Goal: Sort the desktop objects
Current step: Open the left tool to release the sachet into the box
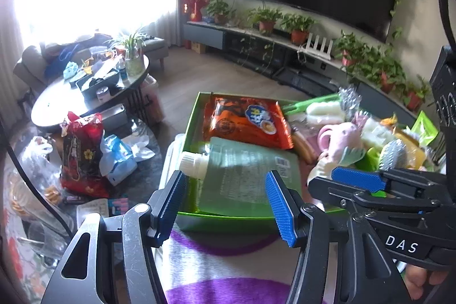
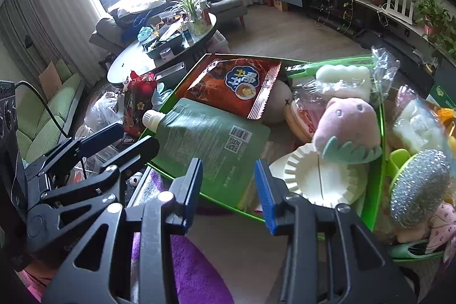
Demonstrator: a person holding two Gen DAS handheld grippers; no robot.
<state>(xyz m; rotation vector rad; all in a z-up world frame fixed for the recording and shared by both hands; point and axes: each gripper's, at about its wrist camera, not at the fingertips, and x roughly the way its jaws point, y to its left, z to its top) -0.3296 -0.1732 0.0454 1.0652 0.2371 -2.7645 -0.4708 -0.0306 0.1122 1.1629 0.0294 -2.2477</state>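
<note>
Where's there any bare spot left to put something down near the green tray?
Bare cloth shows only on the purple and white cloth in front of the green tray's near rim. Inside, the green spouted pouch, orange snack bag, pink plush toy and white dumpling press fill it. The right-hand pile is crowded too.

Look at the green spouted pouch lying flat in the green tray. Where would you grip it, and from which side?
Probably the white capped spout of the green pouch. It sticks out stiffly at the pouch's corner by the tray's left wall, while the body lies flat, partly under the orange snack bag. Come from above, fingers either side of the neck.
</note>
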